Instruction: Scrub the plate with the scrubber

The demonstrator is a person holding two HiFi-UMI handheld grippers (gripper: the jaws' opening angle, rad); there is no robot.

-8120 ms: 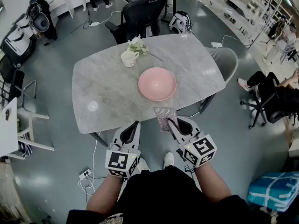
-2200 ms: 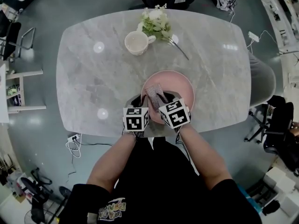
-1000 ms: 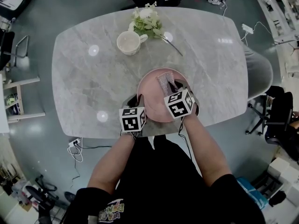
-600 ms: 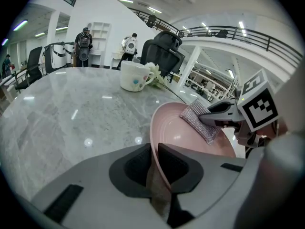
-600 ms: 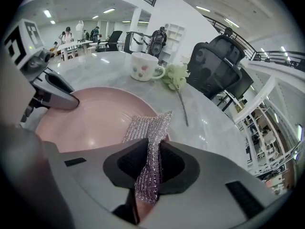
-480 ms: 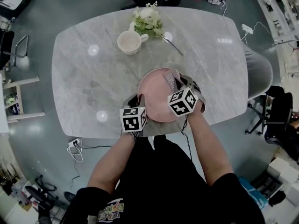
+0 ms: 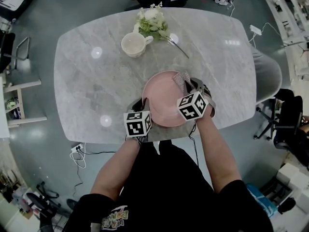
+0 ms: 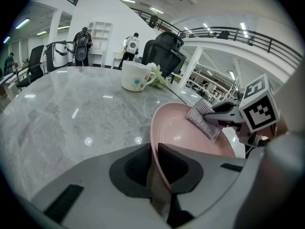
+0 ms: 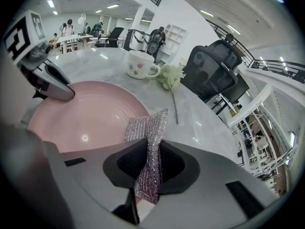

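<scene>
Found right gripper (image 9: 148,163) clamped on scrubber (image 9: 148,128), a light, limp mesh piece creasing in the grip, resting at upper-right rim of plate (image 7: 161,98), mid-frame in head view on table (image 7: 91,81). Found left gripper (image 8: 155,168) pinched on plate's lower-left rim. Judged plate stiff, glazed, slippery, breakable: best gripped deep on rim, scrubber at its middle.

No words, brands or numbers can be read for certain. The left cube (image 7: 137,123) and right cube (image 7: 192,106) carry black-and-white square marker patterns, not letters. The shirt print (image 7: 115,218) shows pale block lettering, too small and too cut off at the bottom edge to make out. The cup (image 8: 135,76) bears only small coloured spots.
</scene>
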